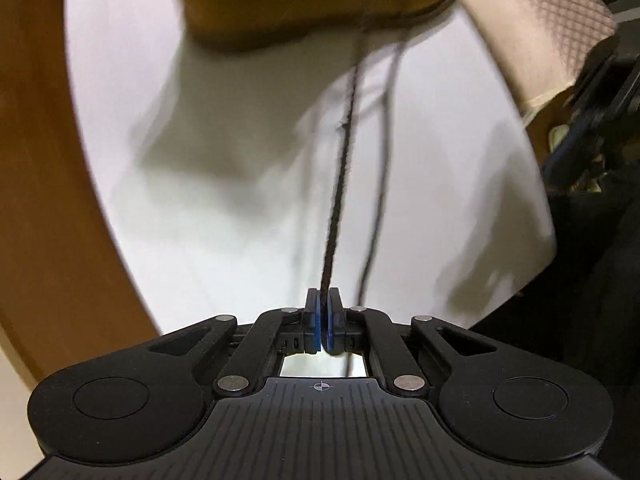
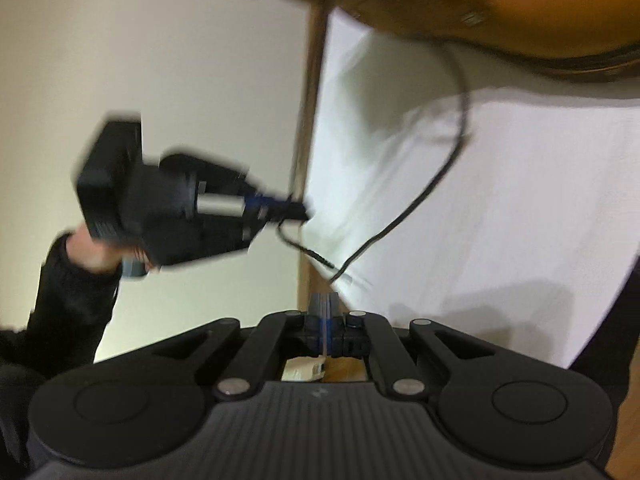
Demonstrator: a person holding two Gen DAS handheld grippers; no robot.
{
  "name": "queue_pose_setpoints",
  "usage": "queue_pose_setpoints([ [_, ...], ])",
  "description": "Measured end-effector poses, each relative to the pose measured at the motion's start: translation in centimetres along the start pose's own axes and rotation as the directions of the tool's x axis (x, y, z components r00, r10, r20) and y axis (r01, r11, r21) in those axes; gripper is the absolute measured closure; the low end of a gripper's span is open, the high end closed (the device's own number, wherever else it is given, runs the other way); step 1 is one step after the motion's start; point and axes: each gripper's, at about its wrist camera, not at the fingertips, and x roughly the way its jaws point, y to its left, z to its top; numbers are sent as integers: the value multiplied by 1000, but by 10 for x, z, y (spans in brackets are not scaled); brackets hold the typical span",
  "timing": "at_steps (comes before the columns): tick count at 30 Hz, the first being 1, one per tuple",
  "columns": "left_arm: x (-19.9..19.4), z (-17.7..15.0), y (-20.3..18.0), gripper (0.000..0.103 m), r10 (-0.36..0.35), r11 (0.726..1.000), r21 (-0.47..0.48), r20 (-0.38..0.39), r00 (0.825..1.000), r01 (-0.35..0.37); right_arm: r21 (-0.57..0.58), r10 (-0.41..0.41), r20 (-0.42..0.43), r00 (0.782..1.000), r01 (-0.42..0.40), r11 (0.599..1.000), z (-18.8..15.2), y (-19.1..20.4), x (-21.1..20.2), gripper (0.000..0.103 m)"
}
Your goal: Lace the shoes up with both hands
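The brown shoe [image 1: 304,4] fills the top of the left wrist view, blurred, on the white surface [image 1: 200,220]. A black lace [image 1: 344,152] runs from it straight down into my left gripper [image 1: 324,304], which is shut on it. A second, thinner strand [image 1: 382,168] hangs just to its right. In the right wrist view the shoe [image 2: 500,12] is at the top right. A long black lace [image 2: 448,168] curves down from it to my right gripper [image 2: 326,304], shut on its end. My left gripper [image 2: 302,214] shows at mid-left, with a lace curling from its tip.
A hand [image 2: 92,252] in a black sleeve holds the left gripper. A wooden edge [image 2: 308,120] borders the white surface [image 2: 500,220], with a brown band [image 1: 36,180] on its left side. Quilted beige fabric [image 1: 540,20] lies at the upper right.
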Motion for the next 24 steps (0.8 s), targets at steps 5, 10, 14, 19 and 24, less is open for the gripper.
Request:
queue_pose_setpoints([
  [5, -2, 7, 30, 100, 40, 999, -9, 77, 996, -40, 7, -88, 81, 993, 87, 996, 2, 4, -1, 97],
  [10, -4, 9, 55, 96, 140, 990, -27, 145, 980, -137, -204, -249, 100, 963, 264, 943, 2, 36, 18, 88],
  [14, -16, -12, 74, 95, 133, 985, -133, 188, 973, -109, -516, -396, 75, 915, 376, 769, -1, 72, 64, 81],
  [19, -26, -51, 95, 95, 100, 969, -245, 228, 968, -42, -858, -524, 80, 848, 326, 396, -19, 100, 135, 81],
  [24, -23, -98, 91, 95, 49, 933, -357, 274, 960, 54, -992, -562, 83, 823, 119, 28, -56, 114, 182, 81],
])
